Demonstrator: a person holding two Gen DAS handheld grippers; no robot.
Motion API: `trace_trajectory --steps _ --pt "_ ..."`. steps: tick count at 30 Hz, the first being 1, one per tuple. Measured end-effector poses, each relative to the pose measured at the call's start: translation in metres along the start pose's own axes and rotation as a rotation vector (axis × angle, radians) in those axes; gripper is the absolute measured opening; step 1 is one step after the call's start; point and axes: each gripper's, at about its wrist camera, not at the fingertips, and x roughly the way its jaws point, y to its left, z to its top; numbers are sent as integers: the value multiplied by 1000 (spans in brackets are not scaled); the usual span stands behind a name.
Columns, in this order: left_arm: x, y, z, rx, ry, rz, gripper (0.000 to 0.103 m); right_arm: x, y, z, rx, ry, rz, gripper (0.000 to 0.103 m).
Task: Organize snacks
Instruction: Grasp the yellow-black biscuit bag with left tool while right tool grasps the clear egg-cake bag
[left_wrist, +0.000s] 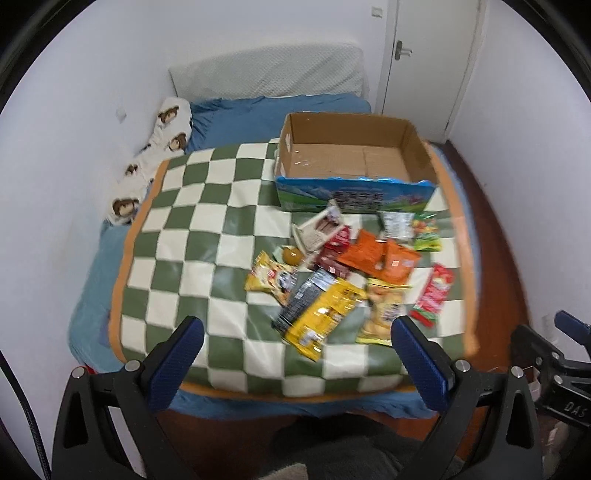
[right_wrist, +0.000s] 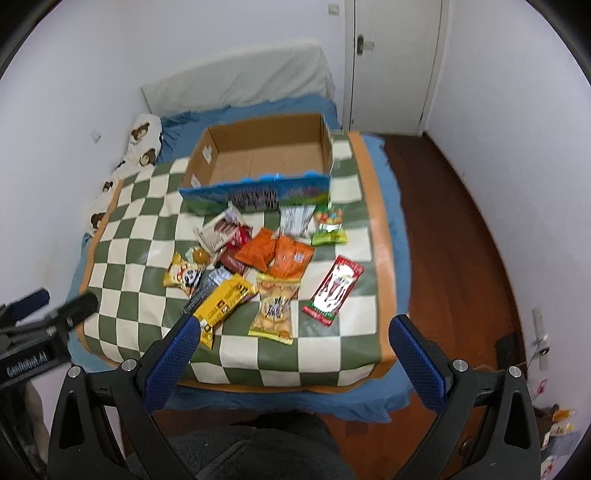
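Note:
A pile of snack packets lies on a green and white checked mat (left_wrist: 207, 229) on a bed: a yellow packet (left_wrist: 321, 317), orange packets (left_wrist: 376, 258), a red packet (left_wrist: 432, 295) and a green sweet bag (left_wrist: 426, 230). Behind them stands an empty cardboard box (left_wrist: 351, 158), which also shows in the right wrist view (right_wrist: 266, 162). My left gripper (left_wrist: 295, 339) is open and empty above the mat's near edge. My right gripper (right_wrist: 295, 339) is open and empty, near the yellow packet (right_wrist: 221, 306), the biscuit bag (right_wrist: 273, 306) and the red packet (right_wrist: 334, 290).
The bed has a blue sheet (left_wrist: 240, 118), a white pillow (left_wrist: 266, 70) at the head and a bear-print cushion (left_wrist: 155, 147) along the left wall. Wooden floor (right_wrist: 461, 240) lies to the right. A white door (right_wrist: 391, 62) stands behind.

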Motion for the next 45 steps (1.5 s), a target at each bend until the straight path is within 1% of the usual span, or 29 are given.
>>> trace_trajectory --steps 2,3,5,6,7,9,10,11,15,17,19,21,22,23,24,25,26,27,28,29,30,31,34,36,38,39,40,42,45 --pt "29 -4 3 70 1 33 103 28 -4 -2 27 59 25 103" --pt "46 -8 3 113 15 49 103 45 -7 -3 40 89 42 103" --pt "81 -14 2 194 67 52 103 80 -13 -7 65 143 55 103" --pt "102 -17 0 231 115 48 103 98 -15 -9 78 168 60 103" --pt "132 -21 -4 278 196 48 103 119 -18 -12 96 198 65 103" --pt "168 -28 -8 335 263 20 103 165 -26 -19 138 266 74 103" --pt "191 -32 -11 371 287 13 103 187 -29 -24 152 298 71 103" --pt "203 -35 -12 395 302 11 103 207 -32 -28 164 325 72 103" --pt "270 -48 -18 489 407 -49 103 267 -38 -45 195 389 107 103" --pt "290 -56 -22 543 433 -62 103 287 -40 -51 221 401 137 103" --pt "307 -69 -29 625 440 -78 103 297 -39 -55 229 403 160 103" --pt "316 -80 -36 675 456 -103 96 306 -36 -56 226 402 174 103" --pt "318 -83 -40 697 440 -70 92 308 -33 -55 218 398 184 103" --pt "318 -85 -41 702 421 -58 86 309 -30 -54 208 395 183 103" --pt "317 -84 -41 686 412 -59 83 311 -26 -53 199 394 180 103" --pt "314 -79 -38 640 411 -59 79 313 -23 -52 192 391 180 102" --pt "312 -75 -36 600 413 -65 77 315 -20 -50 189 385 179 102" --pt "308 -64 -32 515 422 -81 73 317 -17 -49 189 380 176 99" --pt "304 -51 -27 396 439 -87 71 320 -14 -48 192 377 174 94" --pt "303 -42 -26 324 455 -76 70 325 -11 -45 202 374 172 91" --pt "302 -30 -25 216 481 -70 70 329 -9 -43 213 372 170 86" --pt "301 -18 -27 116 500 -84 70 332 -7 -40 226 373 166 80" --pt "303 3 -33 -45 535 -116 73 355 -2 -35 284 411 172 67" --pt "300 11 -36 -63 528 -141 76 371 3 -35 305 444 161 62" --pt "302 15 -43 -12 537 -185 90 382 6 -33 293 483 136 56" --pt "305 16 -48 34 541 -191 92 384 9 -33 276 503 130 54" --pt "311 18 -53 83 545 -180 92 385 11 -34 264 517 134 54" --pt "319 23 -60 130 562 -175 92 387 17 -37 226 555 137 53" --pt "315 34 -72 116 537 -193 88 389 26 -40 209 559 116 56"
